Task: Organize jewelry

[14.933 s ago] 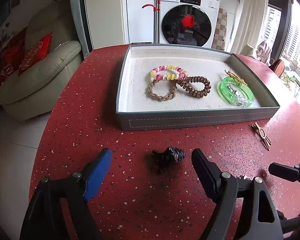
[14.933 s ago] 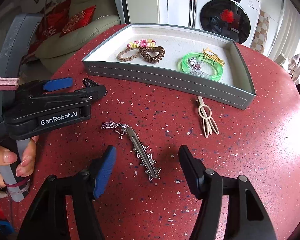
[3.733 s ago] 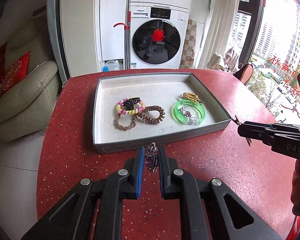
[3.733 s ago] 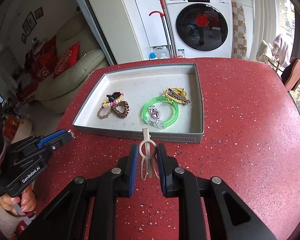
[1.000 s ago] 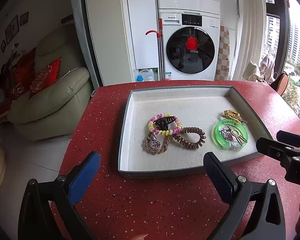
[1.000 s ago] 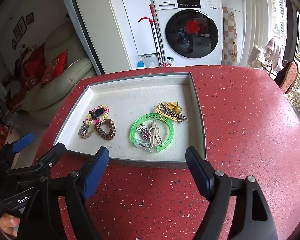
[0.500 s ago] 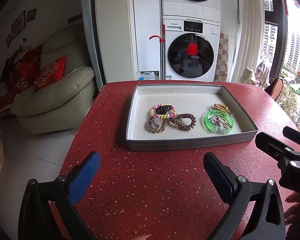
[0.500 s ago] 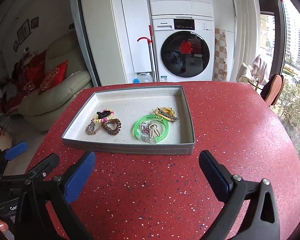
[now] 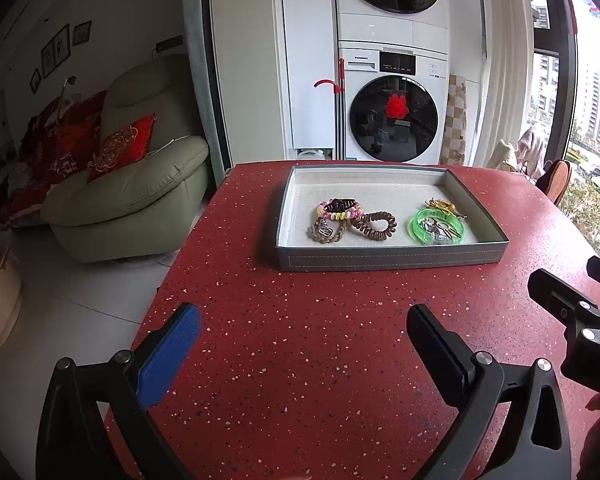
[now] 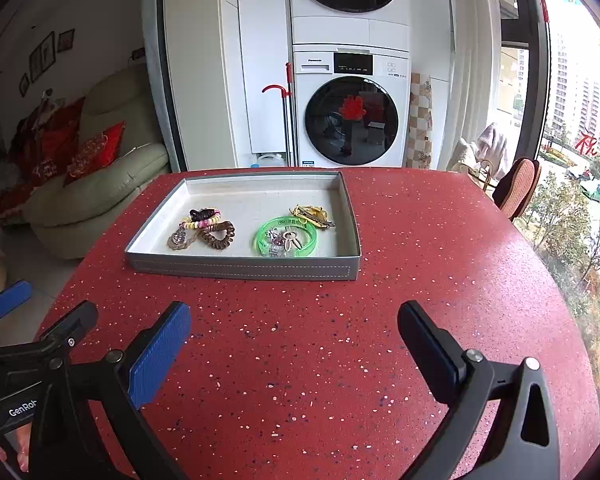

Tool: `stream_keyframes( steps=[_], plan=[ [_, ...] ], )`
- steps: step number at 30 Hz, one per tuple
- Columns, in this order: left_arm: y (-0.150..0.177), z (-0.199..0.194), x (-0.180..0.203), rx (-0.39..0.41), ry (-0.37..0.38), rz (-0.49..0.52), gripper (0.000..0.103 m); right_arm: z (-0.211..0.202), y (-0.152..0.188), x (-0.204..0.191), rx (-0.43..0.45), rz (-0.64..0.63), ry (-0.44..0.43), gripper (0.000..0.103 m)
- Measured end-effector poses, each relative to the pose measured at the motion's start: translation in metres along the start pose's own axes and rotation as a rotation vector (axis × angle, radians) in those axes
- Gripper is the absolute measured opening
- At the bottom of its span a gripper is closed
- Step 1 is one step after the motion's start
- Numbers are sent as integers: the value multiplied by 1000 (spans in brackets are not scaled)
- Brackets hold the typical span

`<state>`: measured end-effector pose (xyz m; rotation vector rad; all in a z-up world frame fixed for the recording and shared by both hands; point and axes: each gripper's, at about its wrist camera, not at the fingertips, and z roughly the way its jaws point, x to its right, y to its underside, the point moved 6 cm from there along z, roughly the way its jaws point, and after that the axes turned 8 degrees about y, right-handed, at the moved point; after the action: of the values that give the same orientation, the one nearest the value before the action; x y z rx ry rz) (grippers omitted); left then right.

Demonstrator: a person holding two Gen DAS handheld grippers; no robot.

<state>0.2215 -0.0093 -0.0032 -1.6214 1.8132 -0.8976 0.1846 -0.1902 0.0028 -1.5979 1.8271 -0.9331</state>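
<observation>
Claw well short of tray

Red speckled table, round-edged, one grey shallow tray resting directly on it toward the far side, jewelry inside the tray, surrounding tabletop bare red surface

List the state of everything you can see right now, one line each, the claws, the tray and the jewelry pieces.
Left claw: open, holding nothing.
Right claw: open, holding nothing.
Gray tray: on the red table, holding all the jewelry.
Green bangle: flat in tray, small pieces inside its ring.
Brown coil hair tie: in tray, beside the bead bracelet.
Bead bracelet: in tray, dark clip on top.
</observation>
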Motion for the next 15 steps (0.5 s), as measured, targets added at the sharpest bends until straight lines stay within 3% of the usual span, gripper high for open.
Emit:
stream_keyframes(
  steps=[15],
  plan=[
    [11, -9, -1, 0, -29, -3, 103, -12, 5, -4, 17, -17, 12, 103]
  ],
)
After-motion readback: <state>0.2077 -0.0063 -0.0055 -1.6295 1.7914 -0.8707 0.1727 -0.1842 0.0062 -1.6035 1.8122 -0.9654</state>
